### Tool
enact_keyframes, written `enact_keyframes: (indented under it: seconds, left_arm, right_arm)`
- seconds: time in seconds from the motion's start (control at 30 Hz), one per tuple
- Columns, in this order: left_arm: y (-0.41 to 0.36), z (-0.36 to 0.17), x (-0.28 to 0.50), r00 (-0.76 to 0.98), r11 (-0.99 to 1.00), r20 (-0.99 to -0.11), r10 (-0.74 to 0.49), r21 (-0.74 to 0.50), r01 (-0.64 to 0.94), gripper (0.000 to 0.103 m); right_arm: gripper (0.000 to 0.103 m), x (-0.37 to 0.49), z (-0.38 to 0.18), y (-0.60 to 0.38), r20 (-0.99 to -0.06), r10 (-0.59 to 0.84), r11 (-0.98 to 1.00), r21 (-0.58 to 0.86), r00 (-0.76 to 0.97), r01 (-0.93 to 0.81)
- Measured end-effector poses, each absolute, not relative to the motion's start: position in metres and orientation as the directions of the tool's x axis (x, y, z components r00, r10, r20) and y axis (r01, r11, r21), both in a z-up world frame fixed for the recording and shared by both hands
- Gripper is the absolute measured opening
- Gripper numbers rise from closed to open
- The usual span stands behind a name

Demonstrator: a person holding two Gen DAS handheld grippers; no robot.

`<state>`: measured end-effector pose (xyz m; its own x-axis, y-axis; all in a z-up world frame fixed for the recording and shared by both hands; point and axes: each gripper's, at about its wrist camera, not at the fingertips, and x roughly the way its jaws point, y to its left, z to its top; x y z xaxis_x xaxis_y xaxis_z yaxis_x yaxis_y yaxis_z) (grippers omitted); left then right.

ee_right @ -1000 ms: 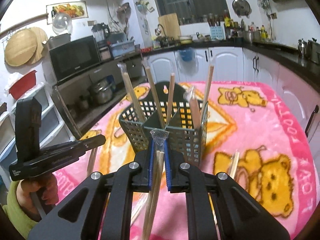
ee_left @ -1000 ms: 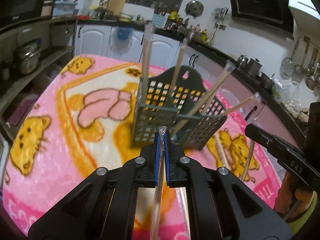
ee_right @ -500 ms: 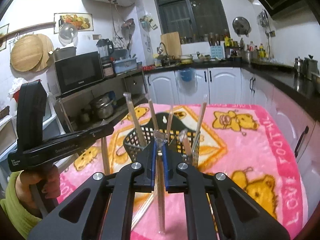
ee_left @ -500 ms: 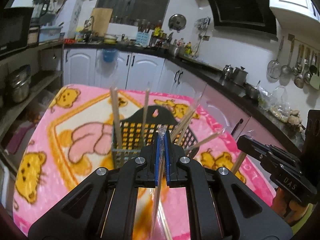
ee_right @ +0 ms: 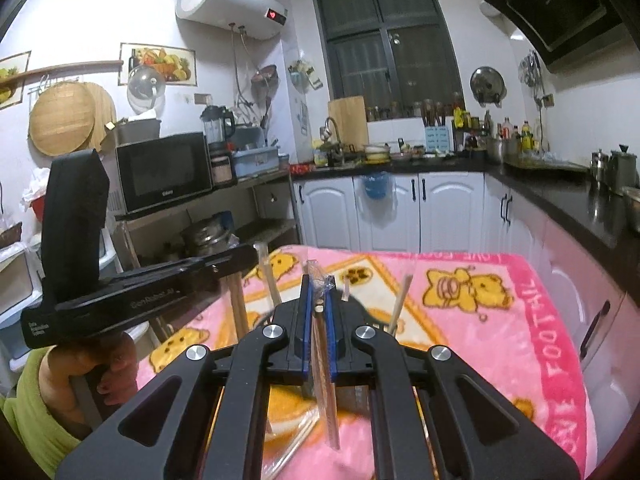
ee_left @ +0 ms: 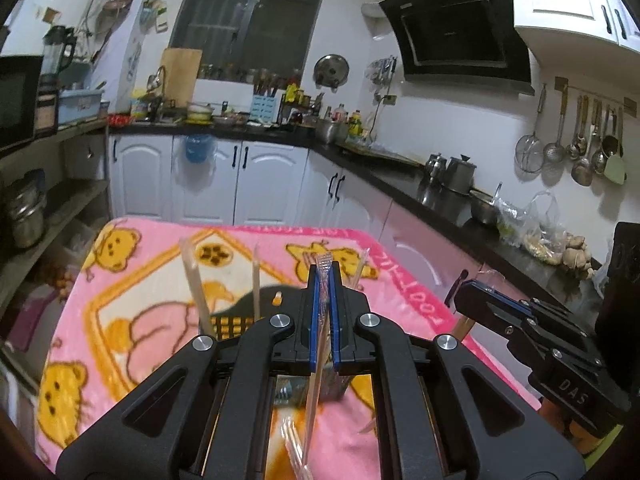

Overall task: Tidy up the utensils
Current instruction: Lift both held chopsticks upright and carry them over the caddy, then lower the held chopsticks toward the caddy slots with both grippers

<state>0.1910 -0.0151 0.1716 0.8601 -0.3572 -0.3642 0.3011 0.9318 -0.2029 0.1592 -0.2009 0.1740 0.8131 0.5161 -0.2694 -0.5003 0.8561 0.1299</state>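
My left gripper (ee_left: 325, 276) is shut on a pair of chopsticks in a clear sleeve (ee_left: 316, 380), which hangs down between the fingers above the pink blanket (ee_left: 120, 320). The dark mesh utensil basket (ee_left: 228, 322) sits just beyond, mostly hidden by the gripper body, with several wrapped chopsticks (ee_left: 196, 280) standing in it. My right gripper (ee_right: 318, 292) is shut on another sleeved pair (ee_right: 330, 400) that dangles over the blanket (ee_right: 480, 320). Only the basket's top (ee_right: 350, 302) and its upright sticks (ee_right: 400, 300) show there. The grippers are side by side, each seen in the other's view (ee_left: 480, 300) (ee_right: 236, 258).
More wrapped chopsticks (ee_left: 294, 444) lie loose on the blanket near me. A hand in a green sleeve (ee_right: 80, 368) holds the left gripper. Shelves with pots (ee_left: 24, 216) stand left of the table, a black counter with kettles (ee_left: 452, 176) to the right.
Both grippers have risen with their sleeved chopsticks still clamped. The basket has dropped low in both views and is now largely hidden behind the gripper bodies.
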Motion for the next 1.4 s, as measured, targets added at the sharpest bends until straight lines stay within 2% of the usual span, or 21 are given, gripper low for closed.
enact_keyframes:
  seconds: [0.53, 0.77, 1.07, 1.4]
  left_arm:
    - [-0.03, 0.216, 0.206, 0.894, 0.936, -0.279, -0.351, -0.13, 0.327, 0.002]
    - [-0.035, 0.23, 0.213, 0.914, 0.942, -0.229, -0.334, -0.105, 0.318, 0.002]
    - [-0.035, 0.223, 0.237, 0.925, 0.95, -0.22, -0.311, -0.113, 0.292, 0.002]
    - [-0.027, 0.184, 0.268, 0.911, 0.951, -0.284, -0.3, -0.159, 0.264, 0.002]
  right_arm:
    - [0.006, 0.182, 0.231, -0.193, -0.139, 0.494, 0.869, 0.067, 0.858, -0.49]
    - [0.006, 0.201, 0.239, -0.191, -0.123, 0.462, 0.887, 0.043, 0.878, -0.46]
    - [0.006, 0.229, 0.224, -0.187, -0.169, 0.448, 0.894, 0.063, 0.878, -0.443]
    - [0.006, 0.256, 0.194, -0.182, -0.246, 0.452, 0.892, 0.11, 0.857, -0.439]
